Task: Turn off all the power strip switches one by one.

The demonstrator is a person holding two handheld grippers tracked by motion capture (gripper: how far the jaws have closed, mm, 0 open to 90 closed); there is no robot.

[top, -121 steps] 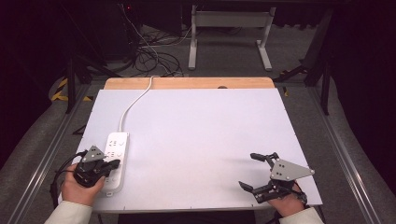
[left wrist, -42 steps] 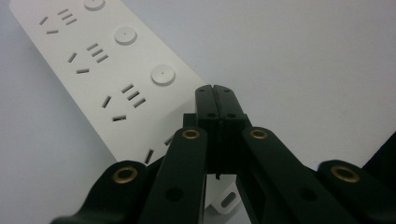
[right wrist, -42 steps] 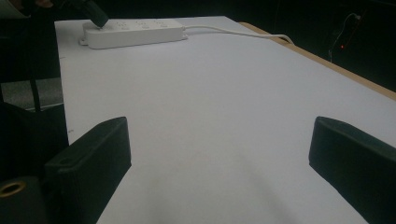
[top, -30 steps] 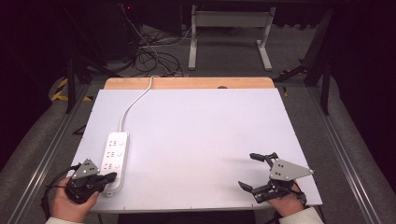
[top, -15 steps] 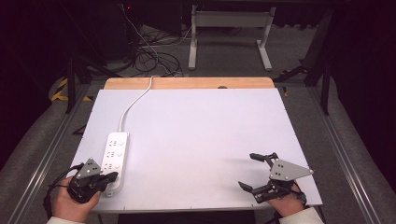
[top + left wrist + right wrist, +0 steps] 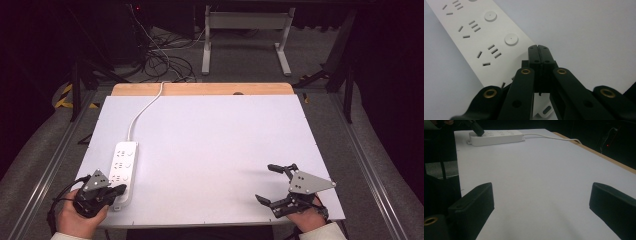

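Dark room, white tabletop (image 6: 210, 150) with a power strip (image 6: 123, 167) at its near left and two grippers at the near edge.

Across the far edge of the tabletop runs a bare wooden band; beyond it lie a tangle of cables (image 6: 160, 60) on the floor and a white frame (image 6: 245, 35). The strip's cord (image 6: 145, 107) curves from its far end toward that wooden band. The left gripper (image 6: 118, 189), held in the left hand (image 6: 80, 217), has its jaws pressed together with nothing between them, tips over the near end of the strip; whether they touch it cannot be told. The right gripper (image 6: 272, 182), in the right hand (image 6: 305, 220) at the near right corner, is spread wide over bare tabletop, well apart from the strip, with nothing lying between them.
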